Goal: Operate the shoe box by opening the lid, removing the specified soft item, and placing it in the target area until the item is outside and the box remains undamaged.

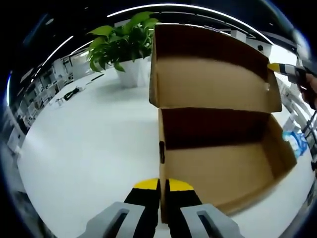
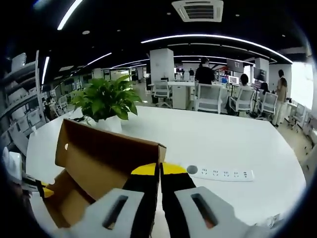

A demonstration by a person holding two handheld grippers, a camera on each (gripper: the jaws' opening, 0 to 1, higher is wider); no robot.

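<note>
The cardboard shoe box (image 1: 223, 173) stands open on the white table (image 1: 89, 148). Its inside looks bare, with brown floor and walls. My left gripper (image 1: 163, 186) is shut on the top edge of the box's near left wall. The lid (image 1: 213, 79) stands upright behind the box. Its far corner is pinched by my right gripper (image 1: 276, 67), coming in from the right. In the right gripper view, my right gripper (image 2: 159, 169) is shut on the lid (image 2: 104, 151) at its corner, and a yellow tip of the left gripper (image 2: 47, 192) shows low on the left.
A potted plant (image 1: 124, 42) (image 2: 105, 101) stands on the table behind the box. A white power strip (image 2: 223, 173) and a round grommet (image 2: 191, 169) lie to the right. Something blue and white (image 1: 297, 141) lies blurred beside the box. Chairs and people (image 2: 204, 72) are beyond the table.
</note>
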